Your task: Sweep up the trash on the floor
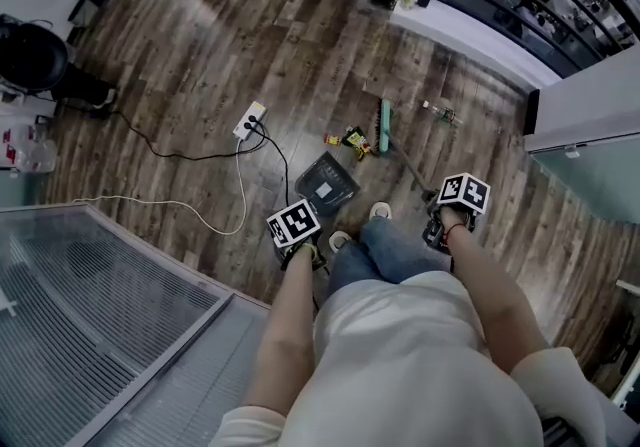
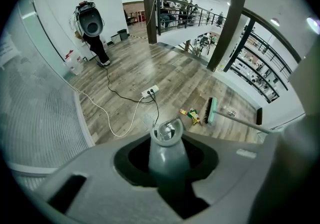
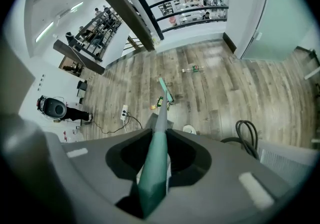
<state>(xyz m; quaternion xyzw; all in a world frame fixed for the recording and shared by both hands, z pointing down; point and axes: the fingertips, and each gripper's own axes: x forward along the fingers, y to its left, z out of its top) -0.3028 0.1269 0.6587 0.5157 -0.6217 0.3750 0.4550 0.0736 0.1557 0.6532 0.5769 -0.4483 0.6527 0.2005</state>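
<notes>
Left gripper [image 2: 169, 165] pinches the dustpan [image 1: 326, 185] handle, right gripper [image 3: 155, 168] clamps the broom [image 1: 384, 125] handle; wrappers [image 1: 352, 141] lie on the floor [image 1: 200, 65] between dustpan edge and broom head, power strip [image 1: 250, 120] left, open boards beyond.

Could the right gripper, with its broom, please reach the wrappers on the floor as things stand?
Probably yes: the right gripper is shut on the broom, whose head lies beside the wrappers, nothing between.
</notes>
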